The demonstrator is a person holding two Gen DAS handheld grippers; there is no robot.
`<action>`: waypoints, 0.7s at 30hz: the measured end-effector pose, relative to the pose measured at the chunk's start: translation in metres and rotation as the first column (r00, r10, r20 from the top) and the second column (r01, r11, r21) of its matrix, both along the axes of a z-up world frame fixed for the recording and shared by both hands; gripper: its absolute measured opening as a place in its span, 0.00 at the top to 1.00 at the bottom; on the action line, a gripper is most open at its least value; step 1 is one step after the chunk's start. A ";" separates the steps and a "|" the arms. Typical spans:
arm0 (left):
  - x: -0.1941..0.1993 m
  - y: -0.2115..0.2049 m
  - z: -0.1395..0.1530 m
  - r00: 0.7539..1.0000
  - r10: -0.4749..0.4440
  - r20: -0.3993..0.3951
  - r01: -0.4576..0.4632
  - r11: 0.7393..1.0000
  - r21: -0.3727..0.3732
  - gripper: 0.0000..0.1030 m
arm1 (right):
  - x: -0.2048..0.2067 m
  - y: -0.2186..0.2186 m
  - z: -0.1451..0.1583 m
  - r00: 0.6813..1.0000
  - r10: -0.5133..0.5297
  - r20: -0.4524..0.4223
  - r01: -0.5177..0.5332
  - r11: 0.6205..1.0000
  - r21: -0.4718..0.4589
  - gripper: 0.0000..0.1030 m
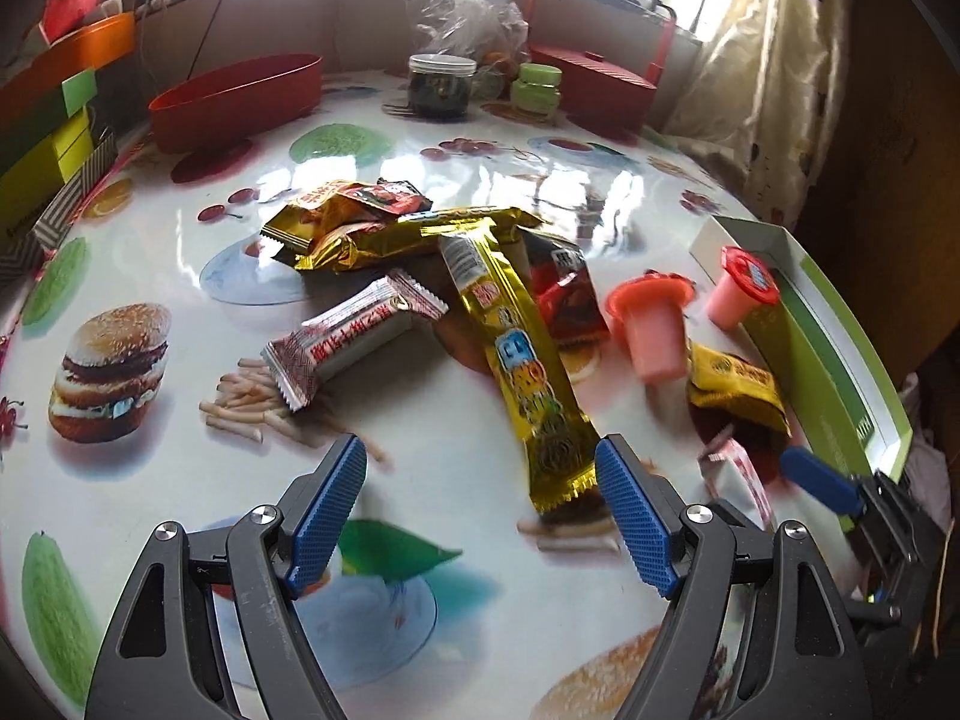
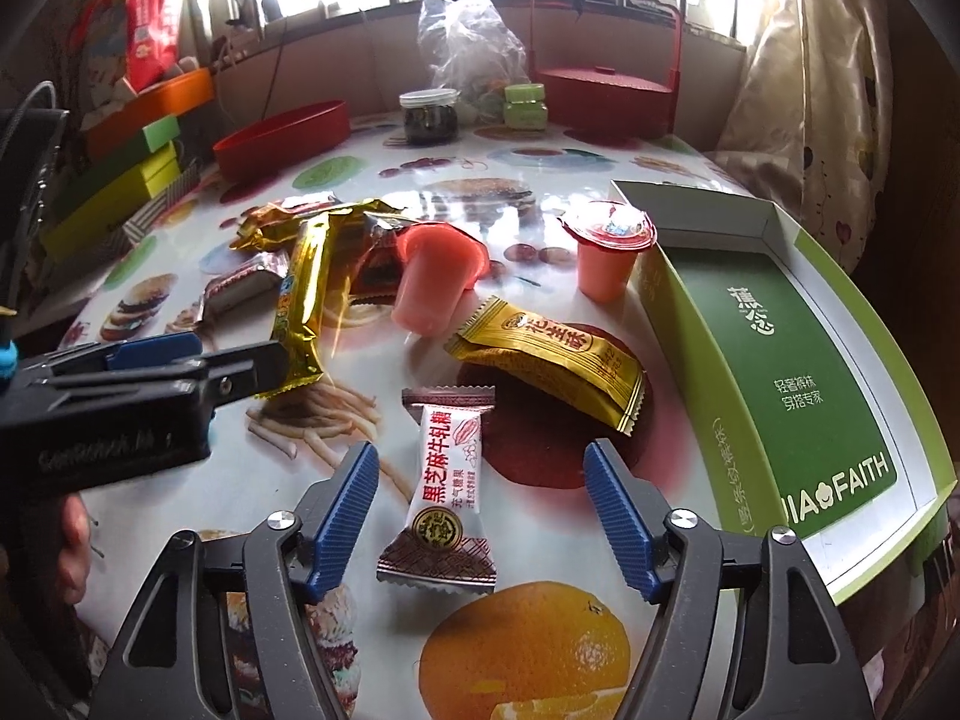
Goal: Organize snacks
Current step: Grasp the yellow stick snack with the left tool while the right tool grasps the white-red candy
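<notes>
left wrist view: the left gripper (image 1: pixel 480 510) is spread wide and holds nothing. the long gold bar (image 1: pixel 516 354) lies on the table (image 1: pixel 180 276), its near end just beside the right-hand pad. it looks light, and its foil is probably slippery, so i would pinch it across the middle, not at the crimped end. i count two pink jelly cups (image 1: pixel 651 330) near the green box (image 1: pixel 834 372), one tipped and one upright.

right wrist view: the right gripper (image 2: pixel 483 516) stands open around the white sesame candy (image 2: pixel 444 480), pads not touching it. the candy is small, soft and light; take it by the long sides. one yellow peanut packet (image 2: pixel 552 360) lies beyond it, and the same two cups.
</notes>
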State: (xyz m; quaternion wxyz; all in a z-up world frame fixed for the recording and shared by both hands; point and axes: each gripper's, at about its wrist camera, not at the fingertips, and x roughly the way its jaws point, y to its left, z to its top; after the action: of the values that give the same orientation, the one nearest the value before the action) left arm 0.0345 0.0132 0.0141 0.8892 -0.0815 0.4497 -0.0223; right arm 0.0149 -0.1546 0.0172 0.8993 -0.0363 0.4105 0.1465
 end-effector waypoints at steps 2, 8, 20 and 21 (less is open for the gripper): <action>0.005 -0.001 -0.001 1.000 0.013 0.003 -0.013 1.000 0.009 0.23 | 0.001 0.000 -0.001 1.000 -0.003 -0.004 0.003 1.000 -0.002 0.38; 0.021 -0.005 0.001 1.000 -0.001 0.030 0.001 1.000 -0.020 0.31 | 0.004 -0.002 -0.001 1.000 0.001 0.002 -0.001 1.000 0.000 0.47; 0.038 -0.008 -0.001 1.000 0.007 0.023 -0.007 0.999 -0.032 0.66 | 0.006 -0.004 0.003 1.000 0.006 0.009 -0.006 1.000 0.013 0.69; 0.038 -0.008 -0.002 1.000 0.008 0.025 -0.007 1.000 -0.031 0.69 | 0.006 -0.004 0.003 1.000 0.006 0.009 -0.006 1.000 0.015 0.70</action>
State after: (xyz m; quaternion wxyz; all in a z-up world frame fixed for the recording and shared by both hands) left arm 0.0722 0.0057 0.0124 0.8934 -0.0966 0.4380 -0.0267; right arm 0.0206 -0.1587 0.0202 0.9009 -0.0315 0.4053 0.1522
